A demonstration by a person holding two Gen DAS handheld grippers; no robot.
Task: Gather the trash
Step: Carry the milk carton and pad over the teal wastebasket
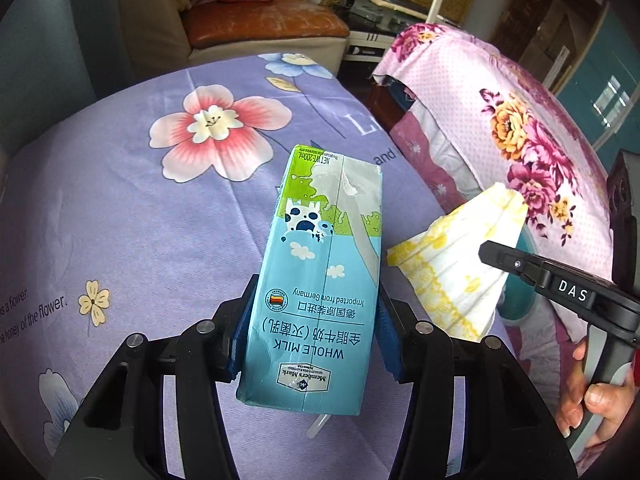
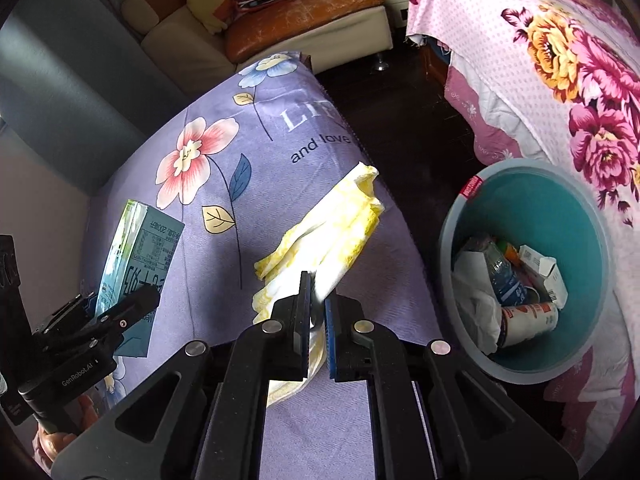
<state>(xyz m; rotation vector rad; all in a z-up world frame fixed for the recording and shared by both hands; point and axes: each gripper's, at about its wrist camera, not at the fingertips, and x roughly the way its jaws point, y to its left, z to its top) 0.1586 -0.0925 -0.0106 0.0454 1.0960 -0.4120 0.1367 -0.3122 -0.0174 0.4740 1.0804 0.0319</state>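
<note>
My left gripper (image 1: 312,332) is shut on a blue and green whole-milk carton (image 1: 320,264), held in the air above the purple flowered cloth (image 1: 140,220). Its blue pads press the carton's two sides. The carton (image 2: 136,248) and the left gripper (image 2: 120,316) also show at the left of the right wrist view. My right gripper (image 2: 318,312) is shut on a crumpled yellow and white napkin (image 2: 328,240), also lifted off the cloth. In the left wrist view that napkin (image 1: 456,264) hangs to the right of the carton, with a right gripper finger (image 1: 520,266) on it.
A teal trash bin (image 2: 560,208) stands on the floor to the right of the table, holding a plastic bottle, a cup, boxes and paper. A pink flowered cover (image 2: 560,60) drapes furniture behind it. A sofa (image 2: 280,12) stands beyond the table. A hand (image 1: 592,392) grips the right handle.
</note>
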